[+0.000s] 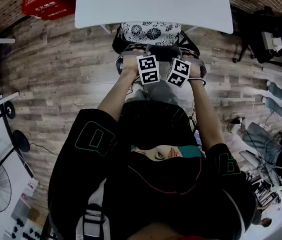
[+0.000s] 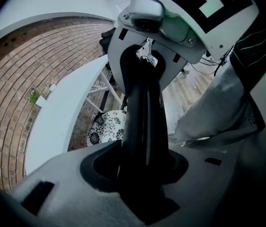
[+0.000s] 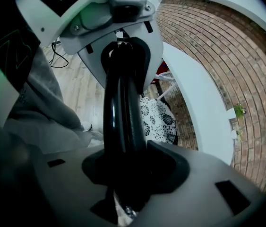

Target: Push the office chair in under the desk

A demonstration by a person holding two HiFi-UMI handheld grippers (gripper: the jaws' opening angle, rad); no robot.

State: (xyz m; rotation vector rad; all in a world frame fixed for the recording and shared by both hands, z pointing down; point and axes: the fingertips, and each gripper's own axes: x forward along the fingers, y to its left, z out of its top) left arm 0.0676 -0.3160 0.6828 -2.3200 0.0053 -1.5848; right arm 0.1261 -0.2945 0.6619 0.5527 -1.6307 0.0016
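**Chair half home, both claws on the back rail**

The office chair [image 1: 125,43] stands straight ahead of the person on the plank floor [image 1: 60,84]; its floral seat [image 1: 151,32] lies partly beneath the near edge of the white desk [image 1: 151,4], while the black back rail [image 1: 157,49] is outside it. The left claw [image 2: 140,188] and the right claw [image 3: 123,188] sit close side by side on that rail; each is clamped round it, with the rail running up between its jaws. The step in hand looks to be the push itself, roughly half done. To do it well, press level and evenly through both claws so the chair rolls straight and does not swivel; hold firm without levering down on the rail; ease off as the back nears the desk edge, lest it knock.
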